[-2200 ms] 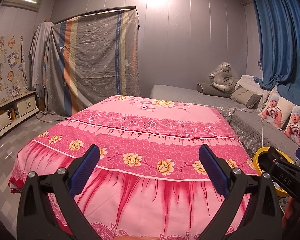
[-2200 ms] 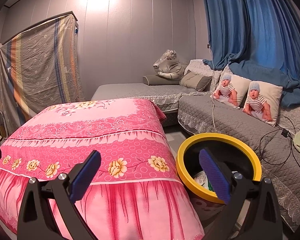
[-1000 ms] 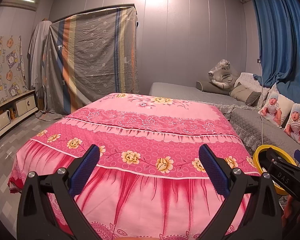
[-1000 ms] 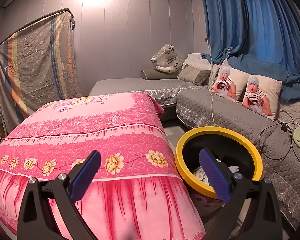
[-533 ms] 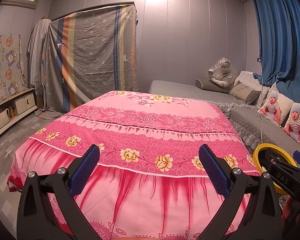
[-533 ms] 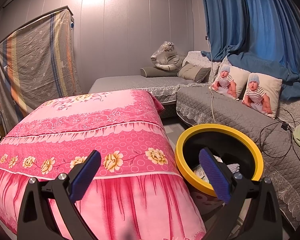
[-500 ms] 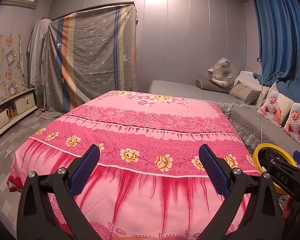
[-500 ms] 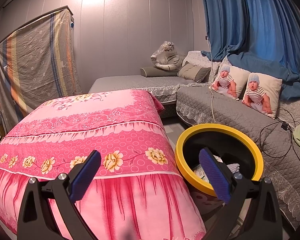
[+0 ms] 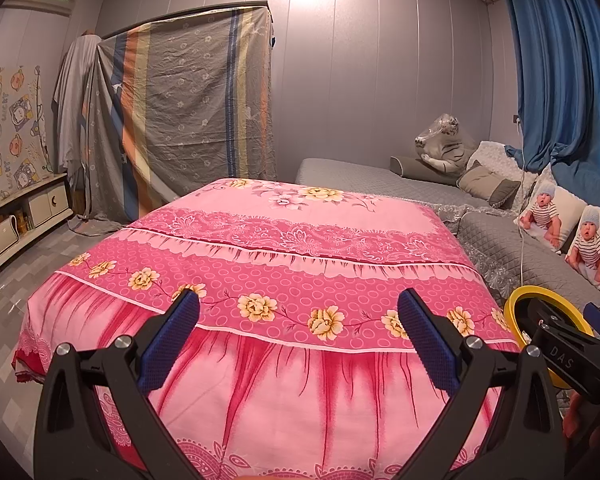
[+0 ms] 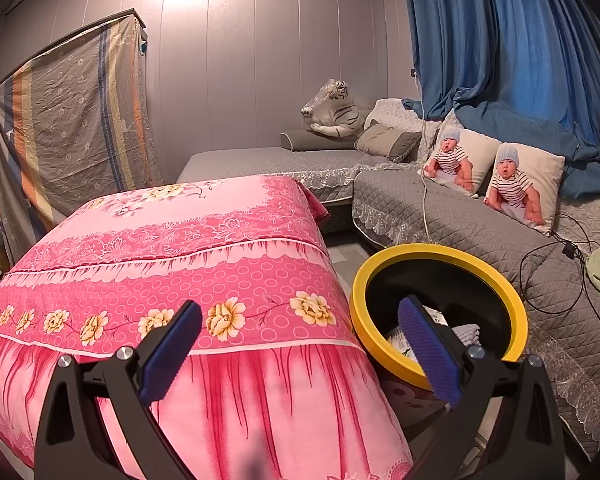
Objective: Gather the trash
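A yellow-rimmed trash bin [image 10: 440,254] stands on the floor right of the pink flowered table cover [image 10: 172,240]; it also shows in the left wrist view [image 9: 520,300]. Paper and cloth scraps [image 10: 466,332] lie inside it. My right gripper [image 10: 300,344] is open and empty, held at the table's front right corner beside the bin. My left gripper [image 9: 298,336] is open and empty, facing the table's front edge [image 9: 300,336]. No loose trash shows on the cover. The right gripper's body [image 9: 568,356] shows at the left view's right edge.
A grey quilted sofa [image 10: 440,208] with two baby-print pillows [image 10: 516,184] and a black cable [image 10: 556,256] runs along the right. A plush tiger [image 10: 332,110] lies at the back. A striped sheet [image 9: 180,120] covers furniture on the left; a low cabinet [image 9: 24,216] lines the left wall.
Both grippers have drifted slightly back and up, so the table and bin sit a little lower in view. Both stay open and empty.
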Tool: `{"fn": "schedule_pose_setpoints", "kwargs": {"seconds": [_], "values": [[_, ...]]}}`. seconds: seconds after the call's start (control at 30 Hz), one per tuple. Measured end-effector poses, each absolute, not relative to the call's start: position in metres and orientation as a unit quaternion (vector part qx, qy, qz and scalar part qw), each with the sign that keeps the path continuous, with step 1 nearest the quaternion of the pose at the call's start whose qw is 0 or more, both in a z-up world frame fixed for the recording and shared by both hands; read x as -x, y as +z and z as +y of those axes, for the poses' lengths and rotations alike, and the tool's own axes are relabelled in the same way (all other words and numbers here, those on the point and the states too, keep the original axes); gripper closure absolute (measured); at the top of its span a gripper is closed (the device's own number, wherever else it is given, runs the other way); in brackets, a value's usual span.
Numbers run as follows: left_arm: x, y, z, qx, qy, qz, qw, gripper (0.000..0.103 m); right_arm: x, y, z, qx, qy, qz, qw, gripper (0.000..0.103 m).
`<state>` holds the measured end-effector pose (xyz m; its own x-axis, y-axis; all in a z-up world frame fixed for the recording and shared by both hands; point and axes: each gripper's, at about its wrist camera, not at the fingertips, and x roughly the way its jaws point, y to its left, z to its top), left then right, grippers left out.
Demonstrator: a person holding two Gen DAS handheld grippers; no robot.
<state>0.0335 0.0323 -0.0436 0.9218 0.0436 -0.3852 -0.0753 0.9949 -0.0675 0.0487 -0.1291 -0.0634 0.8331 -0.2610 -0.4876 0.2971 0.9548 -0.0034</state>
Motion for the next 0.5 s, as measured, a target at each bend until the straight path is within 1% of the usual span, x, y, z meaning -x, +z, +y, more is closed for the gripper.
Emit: {"fn": "schedule_pose_setpoints", "kwargs": {"seconds": [0.5], "values": [[-0.0329, -0.0451, 0.0326, 0.045, 0.024, 0.197, 0.979, 0.008, -0.0479, -0.0685, -0.1310, -0.038, -0.145, 0.254, 0.955, 0.008]]}}
